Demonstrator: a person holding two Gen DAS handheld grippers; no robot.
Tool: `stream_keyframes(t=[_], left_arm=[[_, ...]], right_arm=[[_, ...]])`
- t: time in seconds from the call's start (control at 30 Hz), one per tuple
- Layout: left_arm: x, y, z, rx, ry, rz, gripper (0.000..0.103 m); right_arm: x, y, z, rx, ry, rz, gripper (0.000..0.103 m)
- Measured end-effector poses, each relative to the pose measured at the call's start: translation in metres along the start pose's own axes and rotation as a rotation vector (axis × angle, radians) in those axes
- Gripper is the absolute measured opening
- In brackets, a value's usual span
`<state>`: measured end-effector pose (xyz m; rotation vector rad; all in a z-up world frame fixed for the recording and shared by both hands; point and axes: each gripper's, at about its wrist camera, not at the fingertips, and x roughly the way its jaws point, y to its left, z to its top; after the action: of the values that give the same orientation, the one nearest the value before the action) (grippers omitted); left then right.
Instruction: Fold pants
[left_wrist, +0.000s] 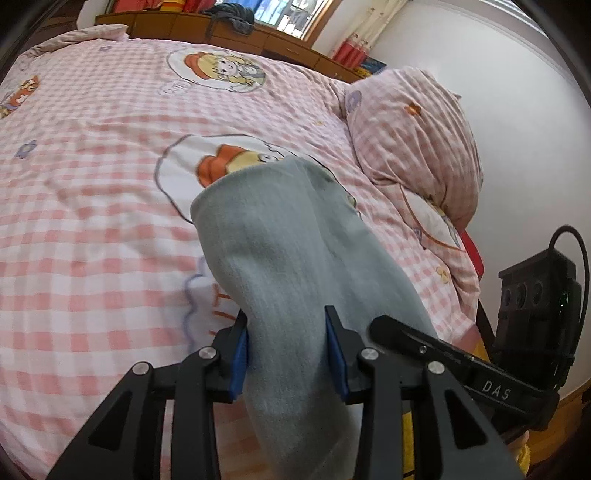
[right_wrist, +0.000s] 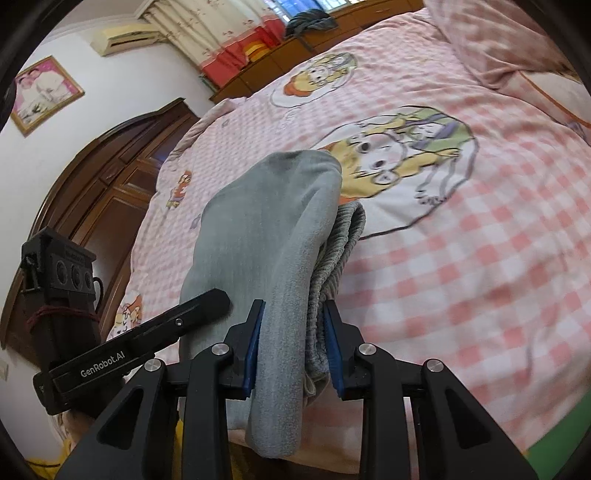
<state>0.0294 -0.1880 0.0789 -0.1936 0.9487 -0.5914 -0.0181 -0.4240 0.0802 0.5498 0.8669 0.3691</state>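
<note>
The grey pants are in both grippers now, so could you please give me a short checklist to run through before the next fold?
1. Left gripper shut on the grey pants: ok, blue pads press the cloth on both sides.
2. Right gripper shut on the pants: ok, including the ribbed waistband.
3. Both grips hold all layers: cannot tell, the underside is hidden.
4. Far end of the pants resting on the pink checked bedspread: ok.
5. Bed ahead free for the fold: ok; the pillow lies to one side.
</note>
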Motion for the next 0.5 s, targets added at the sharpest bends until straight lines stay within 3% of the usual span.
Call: stream_keyframes(t=[0.5], left_arm=[[-0.064, 0.093, 0.011, -0.053, -0.052, 0.103, 0.038]], right_arm=[[0.075, 0.092, -0.003, -0.066, 0.065, 0.071, 0.031]])
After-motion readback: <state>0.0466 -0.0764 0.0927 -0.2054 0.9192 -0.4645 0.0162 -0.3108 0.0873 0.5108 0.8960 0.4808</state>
